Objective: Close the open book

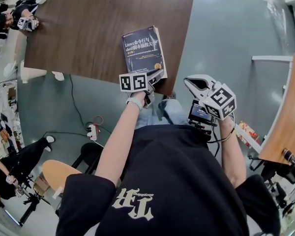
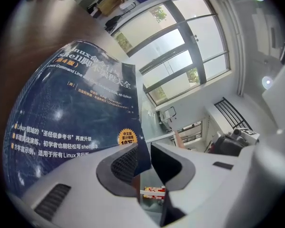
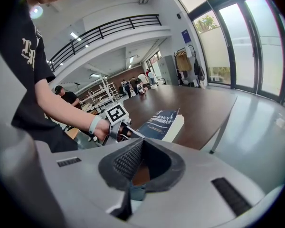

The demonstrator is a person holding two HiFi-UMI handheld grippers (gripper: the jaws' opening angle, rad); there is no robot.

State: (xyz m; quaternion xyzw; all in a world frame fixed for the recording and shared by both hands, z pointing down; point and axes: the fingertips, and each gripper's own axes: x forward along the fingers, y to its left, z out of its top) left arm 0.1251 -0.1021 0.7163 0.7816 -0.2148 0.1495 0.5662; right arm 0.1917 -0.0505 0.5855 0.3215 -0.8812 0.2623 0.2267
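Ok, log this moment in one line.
book: closed, cover up, at table edge | left claw: open, cover corner between | right claw: shut, empty

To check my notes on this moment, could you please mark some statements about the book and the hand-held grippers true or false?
1. The book lies closed, cover up, near the edge of the brown table. True.
2. The right hand-held gripper grips the book. False: its jaws are together on nothing, away from the book.
3. The book's cover is red. False: it is dark blue.
4. A corner of the cover stands between the left hand-held gripper's parted jaws. True.
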